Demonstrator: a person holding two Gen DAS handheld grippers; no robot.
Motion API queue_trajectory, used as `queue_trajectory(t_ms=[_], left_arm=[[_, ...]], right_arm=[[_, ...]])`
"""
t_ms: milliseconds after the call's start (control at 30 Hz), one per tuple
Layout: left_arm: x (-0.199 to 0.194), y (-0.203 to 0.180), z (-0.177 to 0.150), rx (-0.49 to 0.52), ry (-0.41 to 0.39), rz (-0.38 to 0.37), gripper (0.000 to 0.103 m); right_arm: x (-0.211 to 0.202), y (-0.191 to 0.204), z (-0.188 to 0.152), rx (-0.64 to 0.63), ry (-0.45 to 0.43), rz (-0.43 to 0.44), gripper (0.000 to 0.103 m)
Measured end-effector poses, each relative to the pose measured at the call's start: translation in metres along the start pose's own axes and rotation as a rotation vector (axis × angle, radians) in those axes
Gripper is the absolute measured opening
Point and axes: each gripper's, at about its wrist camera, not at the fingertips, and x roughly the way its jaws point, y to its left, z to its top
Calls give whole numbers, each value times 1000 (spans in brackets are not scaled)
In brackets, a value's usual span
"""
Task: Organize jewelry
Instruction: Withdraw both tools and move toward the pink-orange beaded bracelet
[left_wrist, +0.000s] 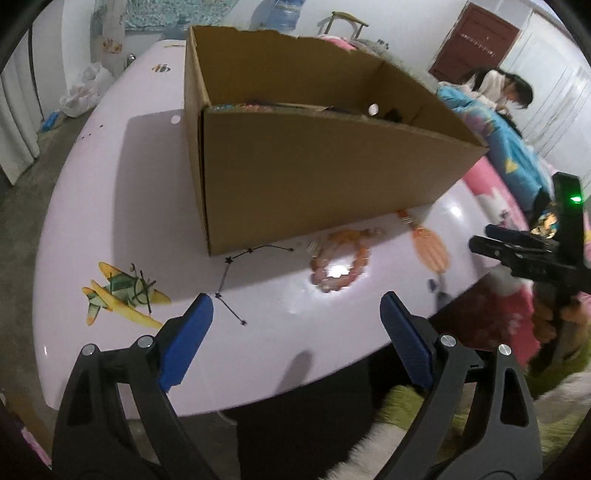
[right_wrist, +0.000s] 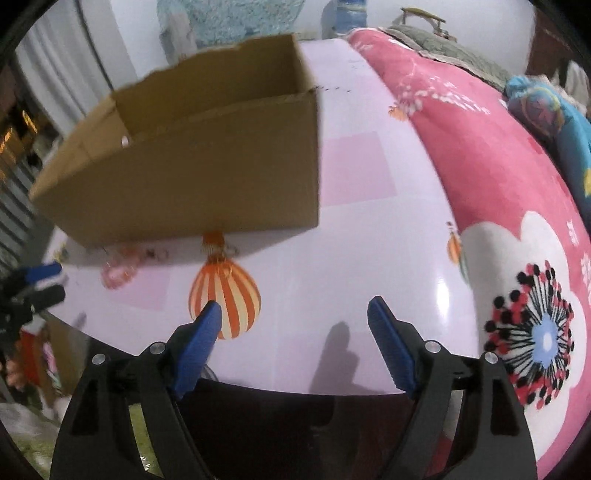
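An open cardboard box (left_wrist: 317, 173) stands on the pale pink table (left_wrist: 110, 184) with some jewelry inside. In front of it lie a pink-orange bead bracelet (left_wrist: 341, 264), a thin black star necklace (left_wrist: 236, 280) and an orange earring (left_wrist: 406, 218). My left gripper (left_wrist: 297, 310) is open and empty above the table's near edge, short of the necklace and bracelet. My right gripper (right_wrist: 293, 314) is open and empty over the table. The right view shows the box (right_wrist: 207, 173), a blurred bracelet (right_wrist: 120, 271) and an orange earring (right_wrist: 213, 245) at the box's foot.
The table has printed pictures: a yellow plane (left_wrist: 122, 295) and a striped balloon (right_wrist: 225, 295). A pink flowered blanket (right_wrist: 517, 221) lies along the table's right side. A person (left_wrist: 506, 88) sits far behind. The right gripper shows in the left view (left_wrist: 524, 251).
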Motion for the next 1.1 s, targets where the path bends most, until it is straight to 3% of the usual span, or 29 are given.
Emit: queue_trajectory(t_ms=[267, 400, 500, 633, 1100], left_arm=[[17, 8, -1, -5, 2, 49, 88], [19, 6, -3, 21, -4, 80, 94], [24, -2, -4, 64, 1, 117, 95], [37, -23, -8, 190, 40, 218, 96], [39, -24, -8, 199, 52, 214, 96]], right_arm=[[22, 5, -7, -34, 18, -62, 84], [30, 11, -9, -72, 23, -86, 96], [29, 17, -11, -99, 14, -110, 96], [32, 8, -6, -56, 41, -71, 97], [21, 21, -5, -99, 9, -82, 97]])
